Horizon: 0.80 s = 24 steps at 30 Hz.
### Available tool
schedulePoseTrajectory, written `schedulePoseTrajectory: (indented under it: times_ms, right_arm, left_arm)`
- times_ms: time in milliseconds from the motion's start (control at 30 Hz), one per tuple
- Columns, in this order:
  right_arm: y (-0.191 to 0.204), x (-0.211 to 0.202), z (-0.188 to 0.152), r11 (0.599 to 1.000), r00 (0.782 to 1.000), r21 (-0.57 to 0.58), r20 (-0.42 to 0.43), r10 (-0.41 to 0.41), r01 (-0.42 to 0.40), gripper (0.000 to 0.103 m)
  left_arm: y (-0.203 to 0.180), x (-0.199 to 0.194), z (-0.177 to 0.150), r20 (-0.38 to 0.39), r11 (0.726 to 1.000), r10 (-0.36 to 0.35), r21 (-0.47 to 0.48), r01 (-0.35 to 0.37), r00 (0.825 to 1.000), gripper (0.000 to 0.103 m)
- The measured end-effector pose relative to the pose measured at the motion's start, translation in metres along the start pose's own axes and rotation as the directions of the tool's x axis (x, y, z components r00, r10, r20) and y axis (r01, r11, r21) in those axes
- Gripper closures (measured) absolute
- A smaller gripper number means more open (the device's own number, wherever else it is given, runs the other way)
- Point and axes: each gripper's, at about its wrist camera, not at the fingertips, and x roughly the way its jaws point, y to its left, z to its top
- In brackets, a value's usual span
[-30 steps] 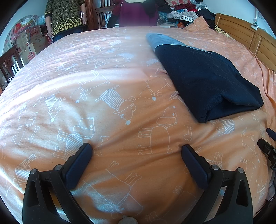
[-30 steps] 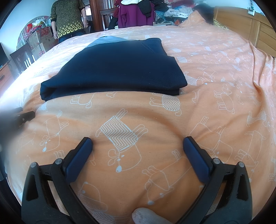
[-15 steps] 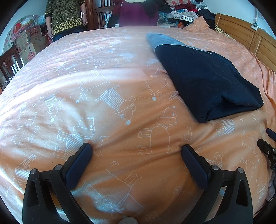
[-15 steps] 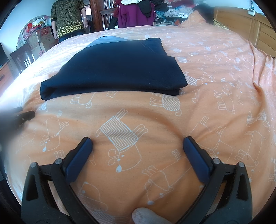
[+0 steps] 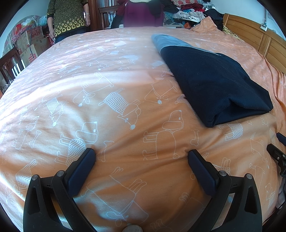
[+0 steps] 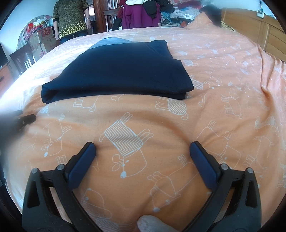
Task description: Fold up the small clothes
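Navy garment: a folded garment lies on the bed, at 12 o'clock from my right claw and at 2 o'clock from my left claw, near both and touched by neither.
Change: nothing has moved over the last second; garment, cover and both my claws sit just as they did.
Meaning: I judge this fold finished and the piece released, so the pause falls between items or at the task's end.
Left claw: spread wide, holding nothing, tips resting on or just above the cover.
Right claw: spread wide too, empty, tips low over a zigzag dog print.
Garment shape: a flat rectangular packet, doubled layers showing along the near edge, corners fairly square.
Garment fabric: matte, dense knit, dark navy; a pale blue-grey panel shows at the far end.
Cover: orange cotton cover, smooth, with soft creases and white outlined dogs; it dents slightly under my tips.
Headboard: varnished wooden headboard at 1 o'clock in the left view.
Background: a person stands at 11 o'clock beyond the bed; a clothes heap lies behind it.
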Motion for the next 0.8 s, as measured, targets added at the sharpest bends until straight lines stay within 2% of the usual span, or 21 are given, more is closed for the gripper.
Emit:
schedulePoseTrajectory:
  times_ms: [800]
  right_arm:
    - [0.0084, -0.0055, -0.0077, 1.000, 1.000, 0.011, 0.001, -0.014, 0.014, 0.000]
  left_arm:
    - [0.0025, 0.0026, 0.0049, -0.014, 1.000, 0.014, 0.004, -0.014, 1.000, 0.000]
